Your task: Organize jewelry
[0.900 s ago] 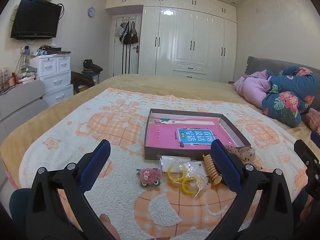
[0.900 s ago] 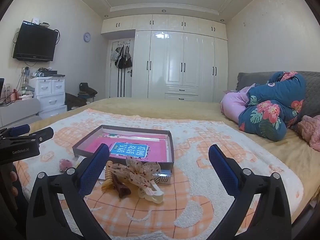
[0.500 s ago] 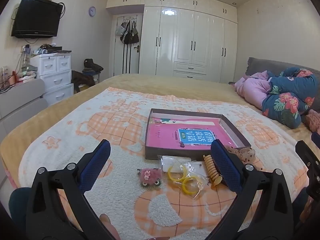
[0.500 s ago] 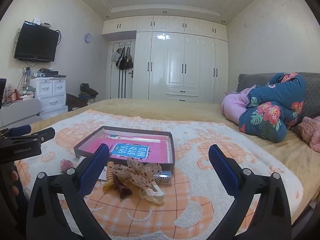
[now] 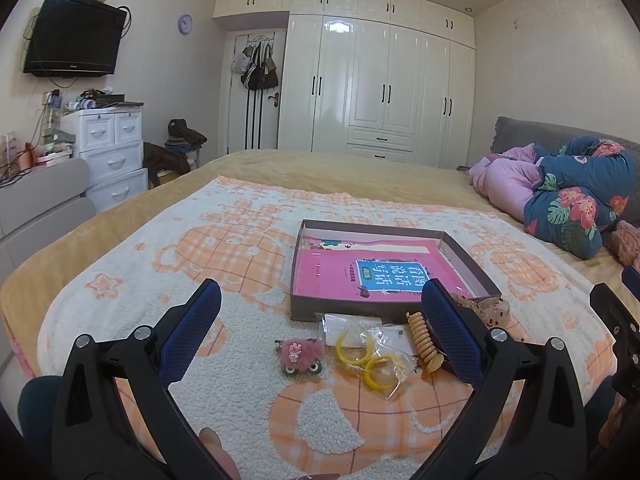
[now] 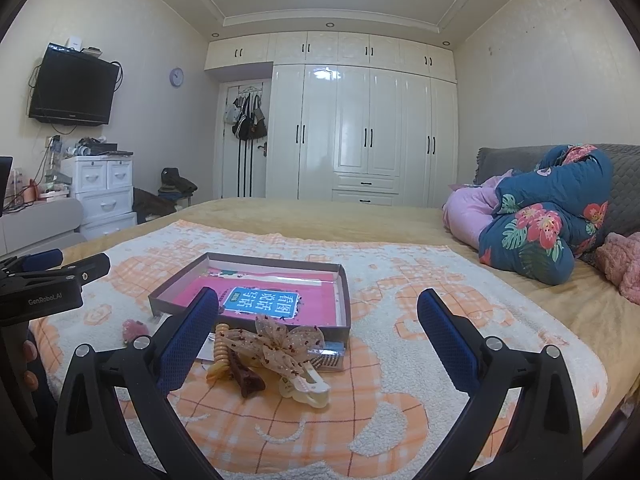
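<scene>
One box point(image 5: 394, 272), two yellow hoops point(image 5: 366, 356), one fluffy clip point(image 5: 301, 354), one bow clip point(image 6: 286, 346).

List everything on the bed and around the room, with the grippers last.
box: 1, grey, open, on the blanket
book: 1, pink with blue label, inside the box
fluffy clip: 1, pink, in front of the box
hoops: 2, yellow, in a clear bag beside the fluffy clip
spiral tie: 1, tan, right of the hoops
bow clip: 1, beige with red specks, at the box's near corner
brown clip: 1, beside the bow clip
blanket: 1, white and orange, on the bed
quilt: 1, blue floral, at the headboard
TV: 1, black, left wall
wardrobe: 1, white, far wall
left gripper: open, holding nothing
right gripper: open, holding nothing
</scene>
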A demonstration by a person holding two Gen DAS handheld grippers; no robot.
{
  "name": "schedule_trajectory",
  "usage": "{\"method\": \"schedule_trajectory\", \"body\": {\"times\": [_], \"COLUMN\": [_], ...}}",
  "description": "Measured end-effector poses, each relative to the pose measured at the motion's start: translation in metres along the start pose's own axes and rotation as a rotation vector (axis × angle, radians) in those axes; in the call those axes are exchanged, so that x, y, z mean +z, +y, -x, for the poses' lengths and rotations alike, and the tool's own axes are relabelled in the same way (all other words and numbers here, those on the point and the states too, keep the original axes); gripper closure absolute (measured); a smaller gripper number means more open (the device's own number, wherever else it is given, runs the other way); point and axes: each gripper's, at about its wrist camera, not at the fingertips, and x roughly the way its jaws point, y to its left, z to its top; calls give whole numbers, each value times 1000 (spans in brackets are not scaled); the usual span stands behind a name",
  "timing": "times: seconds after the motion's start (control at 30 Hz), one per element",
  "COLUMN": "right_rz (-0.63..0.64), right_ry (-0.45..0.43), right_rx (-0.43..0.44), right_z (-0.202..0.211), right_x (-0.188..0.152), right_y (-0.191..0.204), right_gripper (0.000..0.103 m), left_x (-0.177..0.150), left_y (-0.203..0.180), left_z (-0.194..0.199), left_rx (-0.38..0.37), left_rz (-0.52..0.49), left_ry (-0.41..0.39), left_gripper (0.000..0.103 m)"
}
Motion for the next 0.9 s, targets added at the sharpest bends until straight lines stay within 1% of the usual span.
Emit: {"method": "schedule_trajectory", "body": {"times": [0.9], "right_rz": [-8], "right_ry": [9], "right_rx": [3], "right_z": [-1], "right_x": [-2], "right_y": [-2], "right_gripper": [6], "left_x": [4], "left_y": [2], "left_z": [-1], "left_rx": [0], "left_rz": [1], "left_ry": [-4], "left_gripper": [11]}}
